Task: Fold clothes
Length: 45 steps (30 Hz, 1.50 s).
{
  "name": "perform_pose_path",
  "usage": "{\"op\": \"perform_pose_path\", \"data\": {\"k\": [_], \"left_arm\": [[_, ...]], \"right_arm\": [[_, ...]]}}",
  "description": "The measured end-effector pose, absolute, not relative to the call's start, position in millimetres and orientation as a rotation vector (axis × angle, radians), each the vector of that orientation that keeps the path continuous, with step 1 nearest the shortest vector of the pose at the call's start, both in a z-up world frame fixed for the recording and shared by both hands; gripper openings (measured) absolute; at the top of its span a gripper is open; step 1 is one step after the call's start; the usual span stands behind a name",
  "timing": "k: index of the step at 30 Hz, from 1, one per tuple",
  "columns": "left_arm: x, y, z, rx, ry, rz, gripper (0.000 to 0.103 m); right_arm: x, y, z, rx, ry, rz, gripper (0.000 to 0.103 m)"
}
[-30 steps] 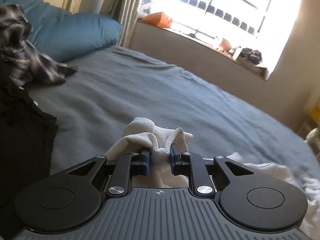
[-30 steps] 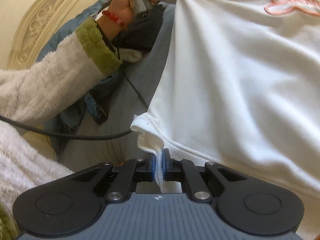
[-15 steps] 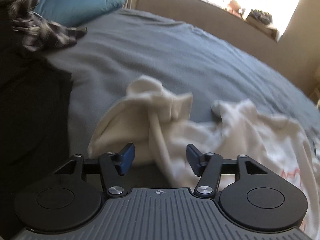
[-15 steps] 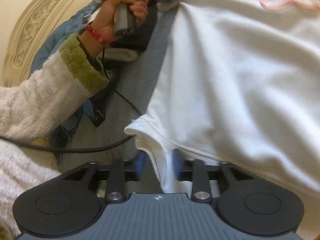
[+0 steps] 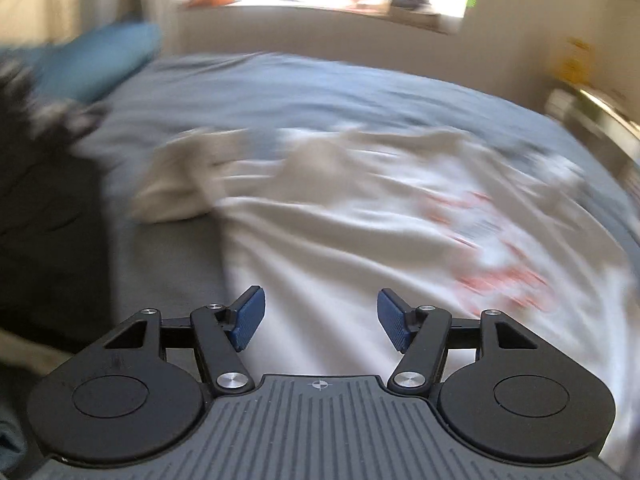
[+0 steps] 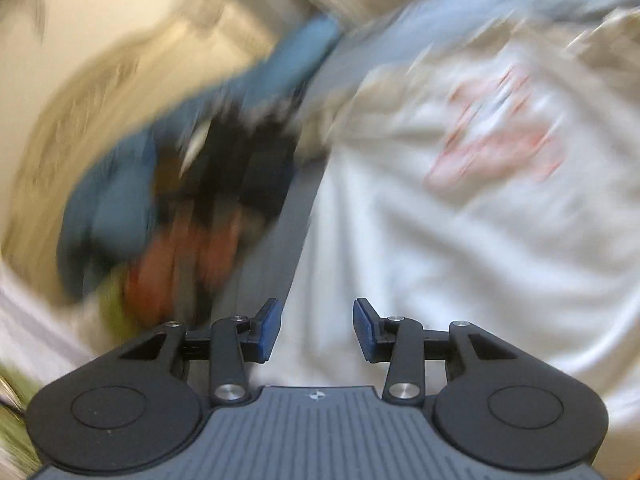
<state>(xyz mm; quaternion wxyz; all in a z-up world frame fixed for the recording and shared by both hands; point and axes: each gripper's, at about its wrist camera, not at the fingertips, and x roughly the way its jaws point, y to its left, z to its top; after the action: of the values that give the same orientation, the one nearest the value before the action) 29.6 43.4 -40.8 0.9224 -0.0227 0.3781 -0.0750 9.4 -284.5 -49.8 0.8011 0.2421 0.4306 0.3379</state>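
Observation:
A white sweatshirt [image 5: 360, 240] with a pink print lies spread on the grey bed [image 5: 320, 92]; one sleeve is bunched at its upper left. My left gripper [image 5: 320, 318] is open and empty above the sweatshirt's near part. In the right wrist view the same sweatshirt [image 6: 460, 220] fills the right side. My right gripper [image 6: 316, 328] is open and empty over its lower edge. Both views are motion-blurred.
A teal pillow [image 5: 108, 60] and dark clothes [image 5: 44, 216] lie at the bed's left. A window ledge [image 5: 320, 20] runs behind the bed. In the right wrist view a blurred pile of dark and blue clothing [image 6: 200, 184] lies left of the sweatshirt.
Both grippers let go of the white sweatshirt and opened wide. The sweatshirt dropped flat onto the bed. Both grippers pulled back and are moving fast.

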Motion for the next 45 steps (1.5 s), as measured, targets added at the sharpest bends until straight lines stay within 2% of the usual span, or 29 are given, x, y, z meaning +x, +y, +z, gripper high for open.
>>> {"op": "perform_pose_path", "data": {"k": [4, 8, 15, 19, 21, 23, 25, 30, 35, 39, 40, 41, 44, 45], "left_arm": [[0.3, -13.6, -64.2, -0.002, 0.861, -0.438, 0.066], [-19.5, -53.1, -89.2, 0.084, 0.899, -0.568, 0.066], [-28.7, -61.4, -107.1, 0.133, 0.912, -0.605, 0.066], [-29.3, -63.1, -110.7, 0.153, 0.904, -0.616, 0.067], [-30.6, -63.9, -112.5, 0.175, 0.892, -0.621, 0.067], [-32.1, -63.9, -113.0, 0.186, 0.877, -0.621, 0.067], [-32.8, -62.5, -113.5, 0.175, 0.87, -0.619, 0.067], [-33.0, -61.1, -114.5, 0.178, 0.859, -0.63, 0.067], [-34.5, -63.2, -114.6, 0.195, 0.852, -0.625, 0.068], [-35.5, -64.6, -113.6, 0.194, 0.856, -0.616, 0.068], [-35.4, -64.7, -113.1, 0.191, 0.857, -0.614, 0.068], [-35.0, -64.4, -112.9, 0.187, 0.86, -0.611, 0.068], [-34.0, -64.4, -112.3, 0.18, 0.864, -0.603, 0.067], [-34.1, -64.6, -112.0, 0.176, 0.864, -0.599, 0.068]], "right_arm": [[63.0, -357.4, -34.6, 0.721, 0.793, 0.497, 0.047], [132.3, -432.1, -56.2, 0.969, 0.734, 0.259, 0.067], [235.6, -498.7, -134.5, 1.259, 0.863, 0.007, 0.073], [264.7, -492.0, -160.3, 1.261, 0.909, -0.033, 0.074], [278.7, -482.2, -165.4, 1.219, 0.916, -0.012, 0.069], [289.6, -470.0, -159.2, 1.102, 0.913, -0.003, 0.051], [297.7, -460.8, -148.8, 0.995, 0.89, 0.003, 0.019], [301.5, -463.4, -107.6, 0.916, 0.603, 0.037, 0.017], [330.4, -475.8, -122.4, 0.925, 0.569, -0.044, 0.016], [337.4, -488.3, -151.1, 1.004, 0.674, -0.118, 0.024], [336.4, -492.9, -155.8, 1.037, 0.696, -0.114, 0.03], [332.8, -497.7, -154.6, 1.056, 0.698, -0.102, 0.041], [306.4, -510.7, -136.5, 1.04, 0.694, -0.086, 0.059], [295.0, -515.9, -127.6, 1.026, 0.689, -0.084, 0.063]]}}
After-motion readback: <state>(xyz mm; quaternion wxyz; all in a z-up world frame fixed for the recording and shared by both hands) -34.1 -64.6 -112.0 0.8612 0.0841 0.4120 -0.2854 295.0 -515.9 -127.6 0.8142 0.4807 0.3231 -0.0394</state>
